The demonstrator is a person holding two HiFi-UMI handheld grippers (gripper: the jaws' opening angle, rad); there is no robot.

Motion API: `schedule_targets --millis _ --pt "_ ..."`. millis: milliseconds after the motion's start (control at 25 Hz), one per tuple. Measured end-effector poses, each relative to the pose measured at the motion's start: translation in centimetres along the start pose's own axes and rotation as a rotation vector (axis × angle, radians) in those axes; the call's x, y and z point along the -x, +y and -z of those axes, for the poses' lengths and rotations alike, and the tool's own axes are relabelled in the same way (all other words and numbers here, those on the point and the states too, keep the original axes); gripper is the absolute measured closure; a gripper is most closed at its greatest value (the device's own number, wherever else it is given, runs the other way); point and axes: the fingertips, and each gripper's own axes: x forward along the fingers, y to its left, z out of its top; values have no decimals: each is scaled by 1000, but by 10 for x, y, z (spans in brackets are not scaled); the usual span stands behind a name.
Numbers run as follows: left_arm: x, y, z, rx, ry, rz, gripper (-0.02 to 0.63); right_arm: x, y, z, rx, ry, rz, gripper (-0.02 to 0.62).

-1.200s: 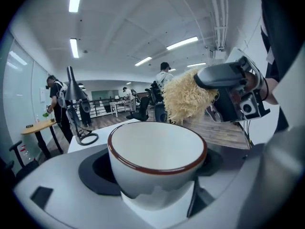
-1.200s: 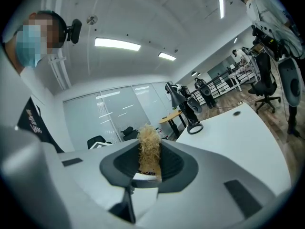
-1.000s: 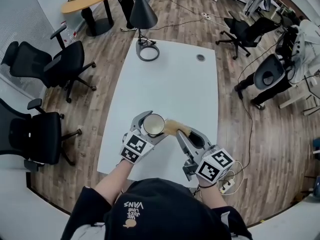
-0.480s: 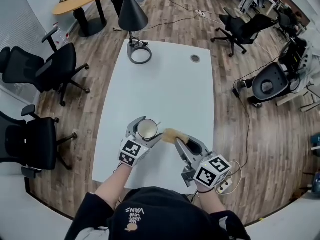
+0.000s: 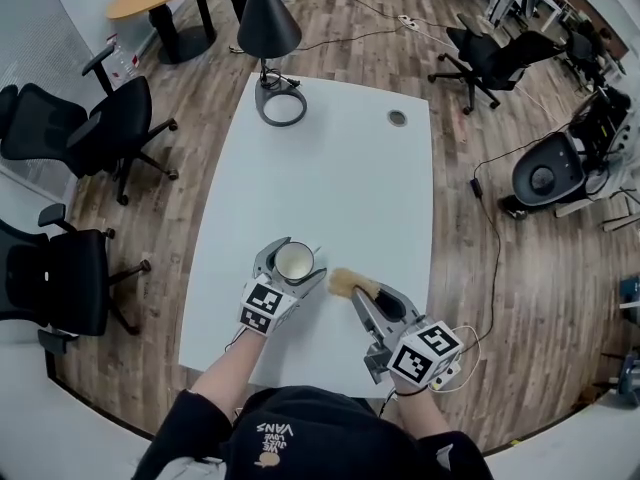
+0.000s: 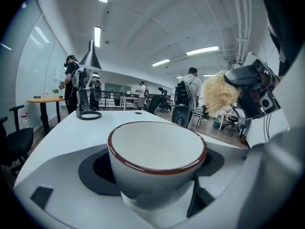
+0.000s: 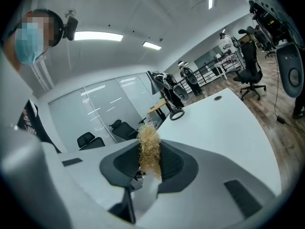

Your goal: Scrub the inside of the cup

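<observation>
**Reader:** What fills the scene, biggest thing first?

**Describer:** A long white table (image 5: 330, 168), seen from above. A black desk lamp (image 5: 268, 28) stands at its 11 o'clock end, and office chairs (image 5: 120, 118) sit around it. The person (image 5: 300, 433) stands at 6 o'clock with a gripper in each hand.

**Reader:** And the grippers?

**Describer:** The left gripper (image 5: 296, 264) is near the table's 7 o'clock edge. Its jaws are spread wide and pressed against both sides of the cup (image 6: 157, 149), which is white with a dark red rim, mouth up and bare inside. I cannot tell whether its base rests on the table. The right gripper (image 5: 365, 296) has its jaws drawn nearly together. They pinch a straw-coloured tuft of scrubber (image 7: 149, 147) that pokes out past the tips.

**Reader:** Where is the scrubber relative to the cup?

**Describer:** It is at the cup's 4 o'clock, near the rim but apart from it and outside the cup. I judge that no scrubbing is under way at this moment.

**Reader:** What could go wrong?

**Describer:** Three things seem likely.
- The cup is round and glazed and held only at its sides. A hard downward push from the scrubber could twist it or make it slip in the jaws.
- The right gripper's tips could strike the rim if they come in too low.
- The tuft is loose fibre in a narrow pinch. Dragging it against the wall could pull it free and leave it in the cup.
</observation>
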Motion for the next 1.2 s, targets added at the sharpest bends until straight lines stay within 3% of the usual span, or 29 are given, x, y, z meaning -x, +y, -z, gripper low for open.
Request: schedule_targets --millis 520,800,1200 --pt "-17 9 15 29 -25 1 175 -15 -12 11 -22 36 6 503" --pt "-21 9 13 -5 -59 -5 174 -22 -14 10 -27 40 0 503" --pt "-16 5 16 -38 -44 21 173 -22 -5 12 -24 40 2 503"
